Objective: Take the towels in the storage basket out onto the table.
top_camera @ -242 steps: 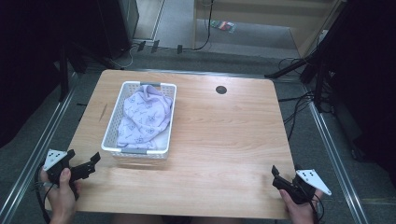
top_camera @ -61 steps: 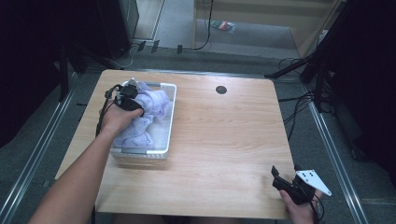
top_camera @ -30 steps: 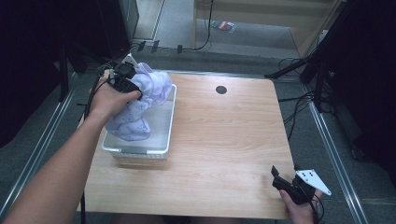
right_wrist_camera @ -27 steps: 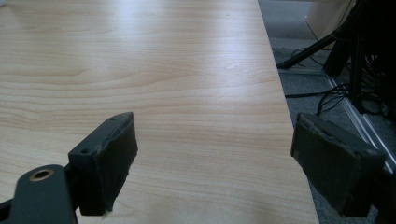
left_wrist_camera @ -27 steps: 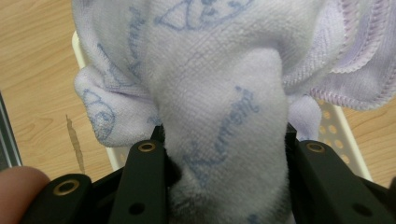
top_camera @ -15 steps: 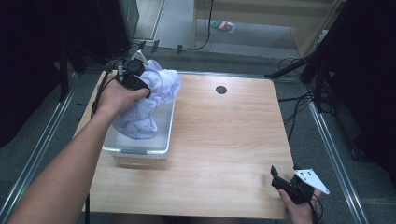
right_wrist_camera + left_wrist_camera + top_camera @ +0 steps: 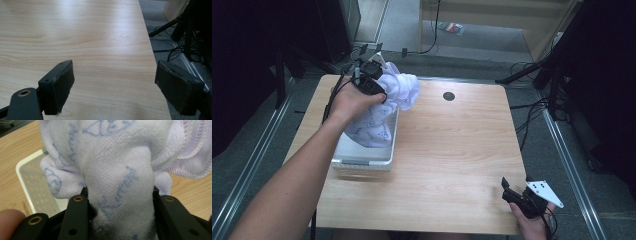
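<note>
Towel (image 7: 399, 92) has come up out of the basket (image 7: 362, 159) since a second ago, bunched in the left gripper (image 7: 371, 82), whose jaws pinch a thick fold above the basket's far end. Its tail still trails inside; nothing else shows in the basket, so emptying looks nearly done. Right gripper (image 7: 512, 192) waits spread wide, well off at the table (image 7: 452, 150) corner.

Black jaws, brass-ish rivets, grey plate (image 7: 544, 192)
</note>
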`<state>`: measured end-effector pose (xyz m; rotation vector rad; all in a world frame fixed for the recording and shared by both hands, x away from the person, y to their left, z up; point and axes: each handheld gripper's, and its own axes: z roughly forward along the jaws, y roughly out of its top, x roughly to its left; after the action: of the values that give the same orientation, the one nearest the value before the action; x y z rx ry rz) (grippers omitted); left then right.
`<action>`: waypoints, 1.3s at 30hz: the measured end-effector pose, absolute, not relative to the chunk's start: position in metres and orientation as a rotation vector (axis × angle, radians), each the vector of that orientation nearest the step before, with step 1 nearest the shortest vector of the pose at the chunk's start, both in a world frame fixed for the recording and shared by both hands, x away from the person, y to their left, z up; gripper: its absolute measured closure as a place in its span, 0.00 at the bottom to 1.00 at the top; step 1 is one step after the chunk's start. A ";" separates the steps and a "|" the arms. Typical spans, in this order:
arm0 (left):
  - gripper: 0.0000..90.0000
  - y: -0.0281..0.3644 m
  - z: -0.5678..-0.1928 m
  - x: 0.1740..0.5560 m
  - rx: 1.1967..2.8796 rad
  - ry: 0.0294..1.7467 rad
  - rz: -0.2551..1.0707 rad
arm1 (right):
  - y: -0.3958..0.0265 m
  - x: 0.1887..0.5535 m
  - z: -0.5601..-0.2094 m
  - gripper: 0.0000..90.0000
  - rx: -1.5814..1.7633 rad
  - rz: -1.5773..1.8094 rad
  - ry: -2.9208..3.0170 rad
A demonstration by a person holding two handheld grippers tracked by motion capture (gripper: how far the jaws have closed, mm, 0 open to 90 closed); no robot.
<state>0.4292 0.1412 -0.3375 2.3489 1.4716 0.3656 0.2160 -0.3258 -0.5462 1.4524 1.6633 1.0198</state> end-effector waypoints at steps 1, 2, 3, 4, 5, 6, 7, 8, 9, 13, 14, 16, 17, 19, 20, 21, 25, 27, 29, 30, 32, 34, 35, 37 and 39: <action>0.69 0.138 -0.337 0.430 2.352 1.463 0.365 | -0.326 0.216 -0.546 0.18 1.451 1.018 1.664; 0.69 0.136 -0.336 0.430 2.354 1.459 0.365 | -0.326 0.216 -0.546 0.18 1.446 1.016 1.666; 0.69 0.133 -0.336 0.430 2.356 1.453 0.361 | -0.326 0.216 -0.546 0.18 1.446 1.015 1.666; 0.69 0.130 -0.335 0.430 2.357 1.445 0.365 | -0.325 0.216 -0.546 0.18 1.448 1.014 1.664; 0.69 0.126 -0.335 0.430 2.362 1.438 0.364 | -0.325 0.216 -0.546 0.18 1.447 1.012 1.664; 0.69 0.122 -0.334 0.431 2.366 1.429 0.359 | -0.325 0.217 -0.546 0.18 1.446 1.008 1.664; 0.69 0.119 -0.334 0.431 2.369 1.422 0.358 | -0.325 0.217 -0.546 0.18 1.442 1.004 1.665; 0.69 0.116 -0.333 0.431 2.375 1.413 0.359 | -0.324 0.217 -0.546 0.18 1.441 1.001 1.664; 0.69 0.111 -0.333 0.431 2.379 1.405 0.356 | -0.324 0.217 -0.546 0.19 1.438 0.996 1.664; 0.69 0.095 -0.332 0.432 2.398 1.367 0.354 | -0.322 0.216 -0.546 0.19 1.434 0.984 1.663; 0.69 0.091 -0.331 0.431 2.399 1.364 0.354 | -0.322 0.216 -0.546 0.19 1.435 0.984 1.663; 0.69 0.083 -0.330 0.432 2.402 1.343 0.354 | -0.322 0.217 -0.546 0.19 1.436 0.979 1.664; 0.68 0.078 -0.329 0.431 2.406 1.334 0.353 | -0.322 0.217 -0.547 0.19 1.434 0.978 1.663; 0.68 0.072 -0.328 0.432 2.420 1.314 0.349 | -0.321 0.217 -0.547 0.19 1.433 0.976 1.663; 0.68 0.068 -0.328 0.432 2.425 1.304 0.346 | -0.321 0.217 -0.547 0.19 1.433 0.974 1.663; 0.68 0.065 -0.329 0.432 2.425 1.300 0.339 | -0.321 0.217 -0.547 0.19 1.431 0.975 1.662; 0.68 0.051 -0.332 0.435 2.435 1.279 0.319 | -0.321 0.217 -0.547 0.20 1.429 0.968 1.662; 0.68 0.043 -0.334 0.436 2.445 1.272 0.315 | -0.319 0.218 -0.547 0.20 1.423 0.951 1.668; 0.68 0.036 -0.337 0.437 2.449 1.259 0.314 | -0.319 0.217 -0.547 0.20 1.415 0.949 1.668; 0.68 0.032 -0.338 0.438 2.450 1.255 0.309 | -0.319 0.217 -0.547 0.20 1.413 0.949 1.668; 0.68 0.024 -0.341 0.439 2.466 1.239 0.302 | -0.319 0.217 -0.547 0.20 1.410 0.956 1.670; 0.68 0.017 -0.345 0.440 2.479 1.226 0.294 | -0.319 0.217 -0.547 0.20 1.410 0.960 1.672; 0.68 0.014 -0.347 0.440 2.482 1.220 0.286 | -0.319 0.217 -0.547 0.20 1.409 0.958 1.675; 0.68 0.007 -0.352 0.441 2.472 1.217 0.276 | -0.319 0.217 -0.547 0.20 1.411 0.957 1.673; 0.68 0.000 -0.356 0.442 2.473 1.210 0.254 | -0.319 0.217 -0.547 0.20 1.409 0.960 1.671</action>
<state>0.4421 0.0002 -0.3561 2.4726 1.2096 0.2536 0.2166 -0.3191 -0.5467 1.4095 1.6713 0.9597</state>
